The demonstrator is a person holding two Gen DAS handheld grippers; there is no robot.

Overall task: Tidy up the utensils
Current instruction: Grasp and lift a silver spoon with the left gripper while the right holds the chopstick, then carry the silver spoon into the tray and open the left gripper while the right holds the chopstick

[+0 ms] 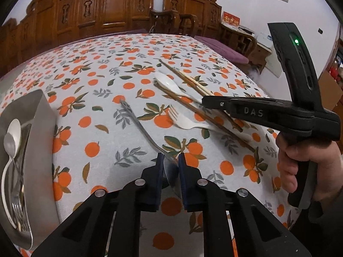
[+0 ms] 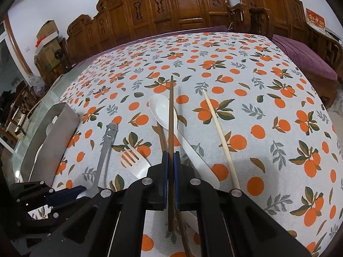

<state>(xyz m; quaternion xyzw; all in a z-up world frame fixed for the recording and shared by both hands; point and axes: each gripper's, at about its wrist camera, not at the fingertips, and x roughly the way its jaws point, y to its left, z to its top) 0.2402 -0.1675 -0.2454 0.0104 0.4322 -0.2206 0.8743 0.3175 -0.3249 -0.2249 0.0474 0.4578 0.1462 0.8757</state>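
Observation:
My left gripper [image 1: 170,157] is shut on the bowl end of a metal spoon [image 1: 139,124] whose handle points away across the table. My right gripper [image 2: 170,156] is shut on a dark brown chopstick [image 2: 170,115] and holds it above a white plastic spoon [image 2: 163,112]. A white plastic fork [image 2: 134,160], a second brown chopstick [image 2: 159,132] and a pale chopstick [image 2: 218,132] lie on the cloth. The metal spoon's smiley handle [image 2: 108,137] shows in the right wrist view. The right gripper [image 1: 203,101] also shows in the left wrist view.
A steel utensil holder [image 1: 36,115] lies at the left, with spoons and forks [image 1: 12,150] inside; it also shows in the right wrist view [image 2: 55,128]. An orange-print tablecloth [image 1: 96,75] covers the table. Carved wooden chairs [image 2: 182,6] stand behind.

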